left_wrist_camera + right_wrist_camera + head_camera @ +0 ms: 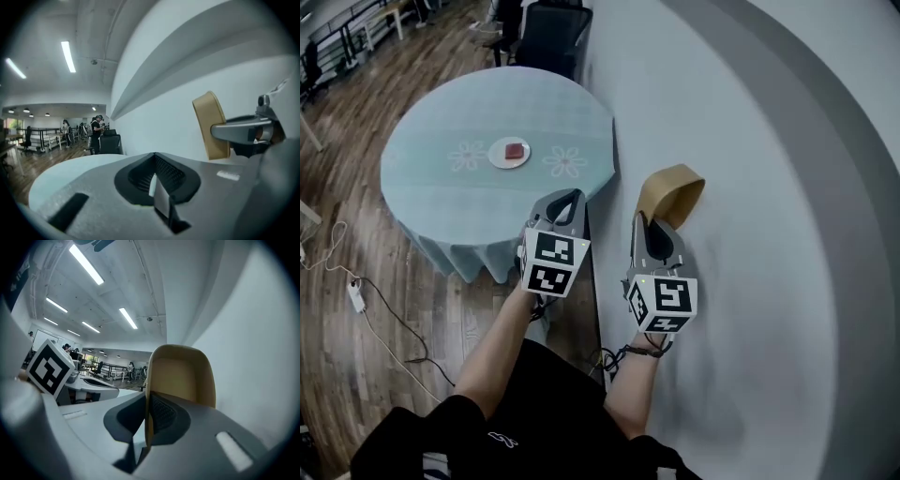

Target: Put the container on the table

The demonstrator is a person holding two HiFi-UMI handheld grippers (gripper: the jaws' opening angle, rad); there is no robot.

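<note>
My right gripper (654, 225) is shut on the wall of a tan container (670, 190) and holds it in the air beside the curved white wall. In the right gripper view one side of the container (183, 376) is pinched between the pads, and its open inside faces the camera. My left gripper (567, 202) hovers just left of it, above the near right edge of the round table (441, 197). Its jaws stand together with nothing held (153, 180). From the left gripper view the container (211, 124) and the right gripper (243, 133) show at the right.
The table wears a pale blue cloth and carries a white plate (509, 153) with a red piece (516, 150) on it. A dark chair (553, 33) stands behind the table. A cable and adapter (356, 295) lie on the wooden floor at left. People stand far off (96, 133).
</note>
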